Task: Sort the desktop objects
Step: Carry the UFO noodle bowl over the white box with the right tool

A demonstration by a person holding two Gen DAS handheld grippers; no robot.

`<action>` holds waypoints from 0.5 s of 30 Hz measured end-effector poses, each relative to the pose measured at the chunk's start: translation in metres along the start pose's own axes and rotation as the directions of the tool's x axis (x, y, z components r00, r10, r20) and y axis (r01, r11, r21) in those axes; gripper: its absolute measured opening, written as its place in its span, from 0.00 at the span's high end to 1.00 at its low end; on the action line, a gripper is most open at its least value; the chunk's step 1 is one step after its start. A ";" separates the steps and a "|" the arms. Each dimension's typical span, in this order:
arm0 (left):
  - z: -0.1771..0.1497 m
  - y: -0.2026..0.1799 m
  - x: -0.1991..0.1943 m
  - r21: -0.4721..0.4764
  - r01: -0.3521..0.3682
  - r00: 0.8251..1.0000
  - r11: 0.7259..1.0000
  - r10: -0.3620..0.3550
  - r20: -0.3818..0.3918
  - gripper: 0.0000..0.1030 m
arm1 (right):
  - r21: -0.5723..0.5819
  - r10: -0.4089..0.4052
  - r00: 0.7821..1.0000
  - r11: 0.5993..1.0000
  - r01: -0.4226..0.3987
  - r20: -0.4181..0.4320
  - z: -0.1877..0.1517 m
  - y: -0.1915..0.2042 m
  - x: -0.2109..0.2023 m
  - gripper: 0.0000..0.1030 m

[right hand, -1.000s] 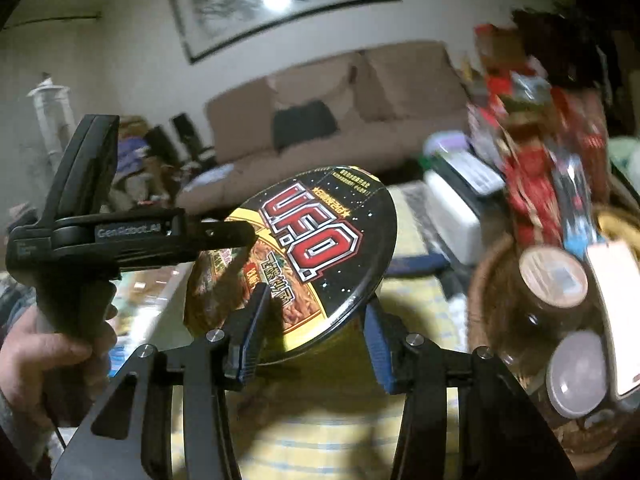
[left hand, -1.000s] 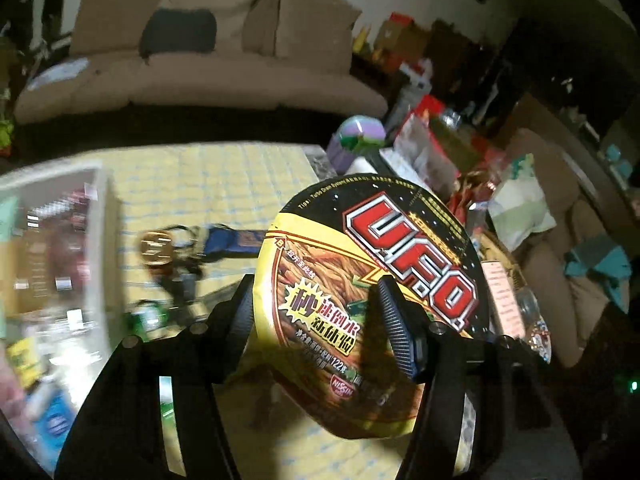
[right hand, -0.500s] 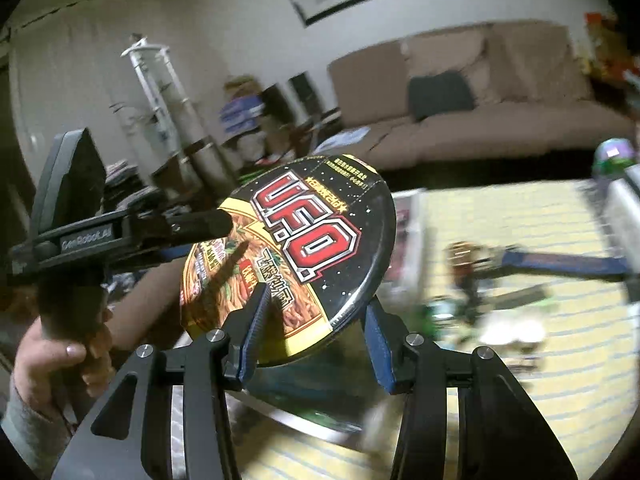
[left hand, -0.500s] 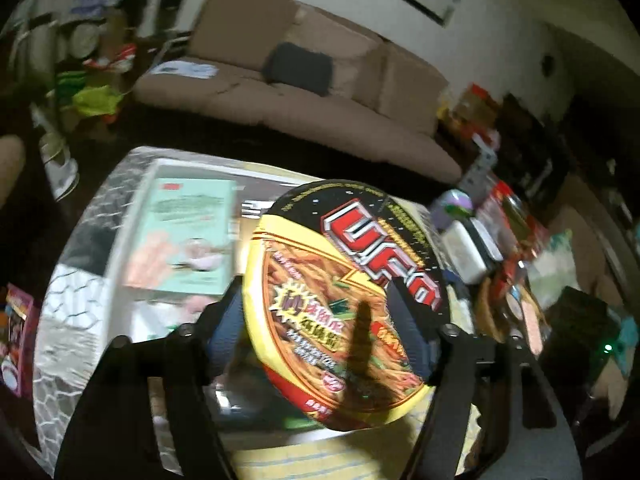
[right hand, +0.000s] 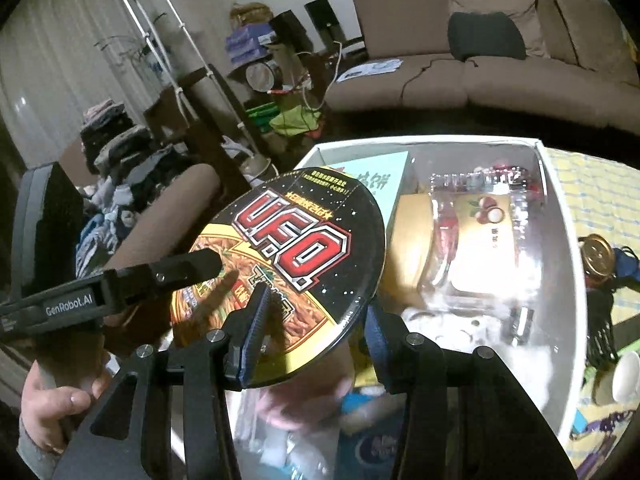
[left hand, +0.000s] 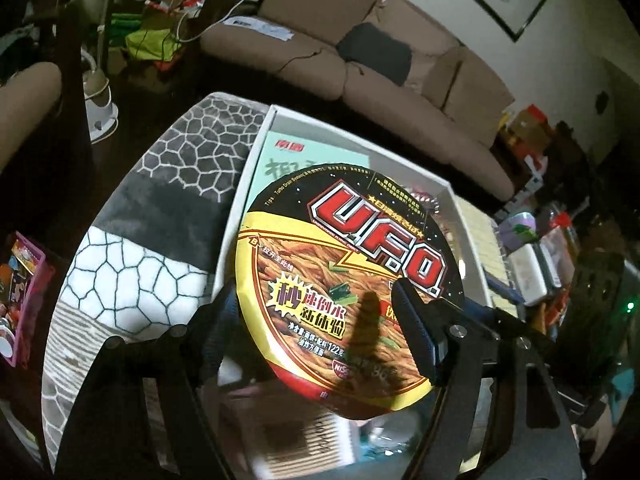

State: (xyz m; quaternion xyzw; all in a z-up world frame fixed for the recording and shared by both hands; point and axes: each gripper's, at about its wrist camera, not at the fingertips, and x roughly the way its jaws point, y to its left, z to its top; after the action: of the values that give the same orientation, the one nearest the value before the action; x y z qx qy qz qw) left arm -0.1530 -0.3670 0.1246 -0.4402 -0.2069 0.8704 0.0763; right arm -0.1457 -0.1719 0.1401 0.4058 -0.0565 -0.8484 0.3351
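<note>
Round black-and-yellow U.F.O. noodle bowl (left hand: pixel 348 280), tilted, pinched by both left gripper (left hand: pixel 320 320) and right gripper (right hand: pixel 312 332) above white plastic bin (right hand: pixel 560 216); uneven release risks tipping

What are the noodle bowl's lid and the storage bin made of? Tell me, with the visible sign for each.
Noodle bowl lid: likely glossy printed film or coated paper, since glare streaks the artwork. Storage bin: apparently white rigid plastic with thin, smooth walls and a faint sheen; I can't tell more.
</note>
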 end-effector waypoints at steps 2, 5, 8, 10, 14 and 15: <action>-0.002 0.000 0.002 -0.004 0.008 1.000 1.000 -0.008 -0.009 0.31 | 0.013 0.011 1.000 1.000 -0.011 -0.013 -0.001 -0.003 0.004 0.54; -0.007 -0.012 -0.007 0.022 0.034 0.999 0.999 -0.034 -0.007 0.31 | 0.024 0.023 1.000 0.999 -0.023 -0.015 -0.003 -0.006 -0.007 0.54; -0.013 -0.037 -0.018 0.055 0.078 0.997 0.995 -0.077 -0.019 0.31 | 0.020 0.028 1.000 0.999 -0.027 -0.013 -0.004 -0.014 -0.036 0.54; -0.022 -0.057 -0.021 0.084 0.093 0.995 0.992 -0.090 -0.041 0.27 | 0.024 0.034 0.999 0.999 -0.033 -0.018 -0.007 -0.023 -0.057 0.54; -0.046 -0.090 -0.010 0.122 0.100 0.990 0.987 -0.087 -0.111 0.24 | 0.053 0.013 0.998 0.999 -0.010 -0.067 -0.023 -0.045 -0.086 0.54; -0.050 -0.093 -0.003 0.118 0.095 0.988 0.988 -0.079 -0.134 0.24 | 0.067 0.002 0.996 0.998 0.003 -0.084 -0.027 -0.051 -0.086 0.53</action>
State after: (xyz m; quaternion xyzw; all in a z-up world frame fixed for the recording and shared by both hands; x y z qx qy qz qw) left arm -0.1157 -0.2690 0.1399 -0.4802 -0.1664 0.8472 0.1548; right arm -0.1142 -0.0753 0.1596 0.4522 -0.0707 -0.8284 0.3231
